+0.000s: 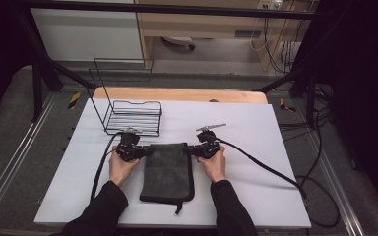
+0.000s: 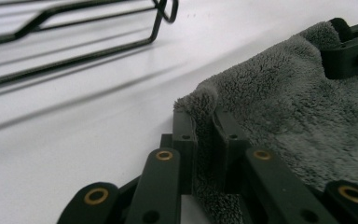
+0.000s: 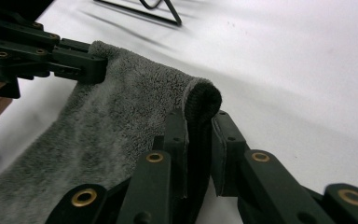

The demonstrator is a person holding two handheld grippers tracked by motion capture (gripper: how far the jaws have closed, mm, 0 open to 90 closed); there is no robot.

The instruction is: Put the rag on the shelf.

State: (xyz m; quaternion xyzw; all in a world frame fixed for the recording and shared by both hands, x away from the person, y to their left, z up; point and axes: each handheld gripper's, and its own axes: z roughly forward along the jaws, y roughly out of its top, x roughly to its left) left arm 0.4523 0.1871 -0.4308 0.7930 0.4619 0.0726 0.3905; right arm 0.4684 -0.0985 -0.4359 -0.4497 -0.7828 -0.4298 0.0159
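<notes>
A dark grey fleecy towel (image 1: pixel 168 171) lies folded on the white table (image 1: pixel 256 147), long side running toward the person. My left gripper (image 1: pixel 145 151) is shut on its far left corner, and the cloth (image 2: pixel 279 107) bunches up between the two black jaws in the left gripper view (image 2: pixel 207 123). At the far right corner my right gripper (image 1: pixel 193 150) pinches the towel's rolled edge (image 3: pixel 203 100); the towel (image 3: pixel 98 135) stretches from there to the left gripper (image 3: pixel 93 65) across it. Both corners sit low, close to the tabletop.
A black wire rack (image 1: pixel 128 110) stands just behind the left gripper, near the table's back left; its lower bars (image 2: pixel 74 51) show close by in the left gripper view. Cables trail off both grippers, the right one (image 1: pixel 270 169) across the table to its edge.
</notes>
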